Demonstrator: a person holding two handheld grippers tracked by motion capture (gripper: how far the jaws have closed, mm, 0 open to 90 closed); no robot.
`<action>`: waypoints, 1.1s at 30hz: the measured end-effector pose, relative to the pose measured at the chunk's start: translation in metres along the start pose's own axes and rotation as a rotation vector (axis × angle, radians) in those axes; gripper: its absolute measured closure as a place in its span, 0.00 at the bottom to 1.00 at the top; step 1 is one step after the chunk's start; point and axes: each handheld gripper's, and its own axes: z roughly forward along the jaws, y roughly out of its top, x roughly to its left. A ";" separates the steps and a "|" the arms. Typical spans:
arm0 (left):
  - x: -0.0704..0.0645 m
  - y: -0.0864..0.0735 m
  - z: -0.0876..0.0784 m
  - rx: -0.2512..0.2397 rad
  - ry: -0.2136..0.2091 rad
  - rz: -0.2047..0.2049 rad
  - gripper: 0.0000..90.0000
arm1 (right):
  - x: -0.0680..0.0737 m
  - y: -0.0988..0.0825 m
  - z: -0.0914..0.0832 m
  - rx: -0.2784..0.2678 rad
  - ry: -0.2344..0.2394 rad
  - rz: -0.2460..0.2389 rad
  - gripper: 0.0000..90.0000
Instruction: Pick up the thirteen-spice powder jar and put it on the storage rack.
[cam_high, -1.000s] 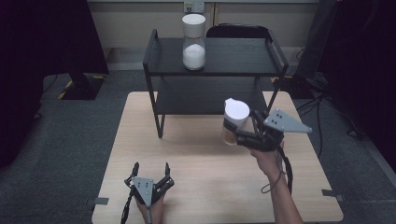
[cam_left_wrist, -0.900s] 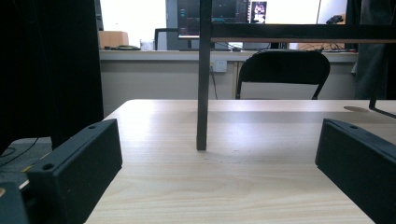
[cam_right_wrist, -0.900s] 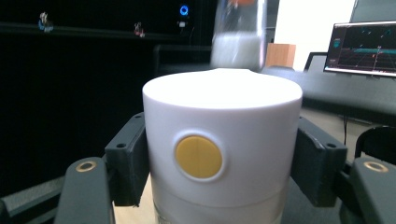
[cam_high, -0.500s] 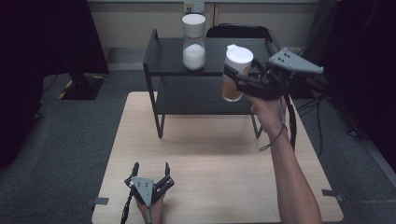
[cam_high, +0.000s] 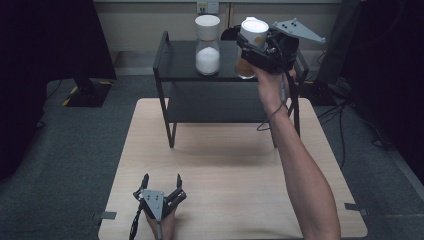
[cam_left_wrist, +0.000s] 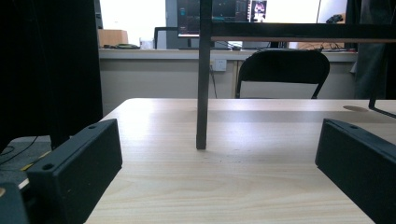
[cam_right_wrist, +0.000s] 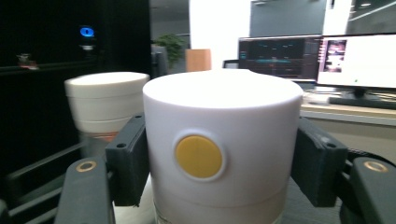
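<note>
While clamped, jar (cam_high: 248, 47) seemingly above shelf (cam_high: 180, 60).

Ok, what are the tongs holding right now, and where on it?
The right tongs clamp a white-lidded jar by its lid's sides. The left tongs hold nothing.

A matt white plastic lid (cam_right_wrist: 222, 116) with a glossy yellow button (cam_right_wrist: 198, 156) is being shown on the clear jar (cam_high: 248, 60); pale wood-grain is being displayed by the surface (cam_high: 215, 165), matt black metal by the shelf rack (cam_high: 172, 60).
</note>
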 end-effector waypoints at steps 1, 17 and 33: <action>0.000 0.000 0.000 0.000 0.000 0.001 0.00 | 0.001 -0.001 0.002 0.000 -0.010 0.001 0.34; -0.001 0.000 0.000 -0.001 0.003 0.001 0.00 | 0.011 -0.008 0.021 0.018 -0.061 -0.031 0.34; -0.001 -0.001 0.000 -0.004 0.002 0.003 0.00 | 0.021 -0.013 0.022 -0.002 -0.095 -0.042 0.34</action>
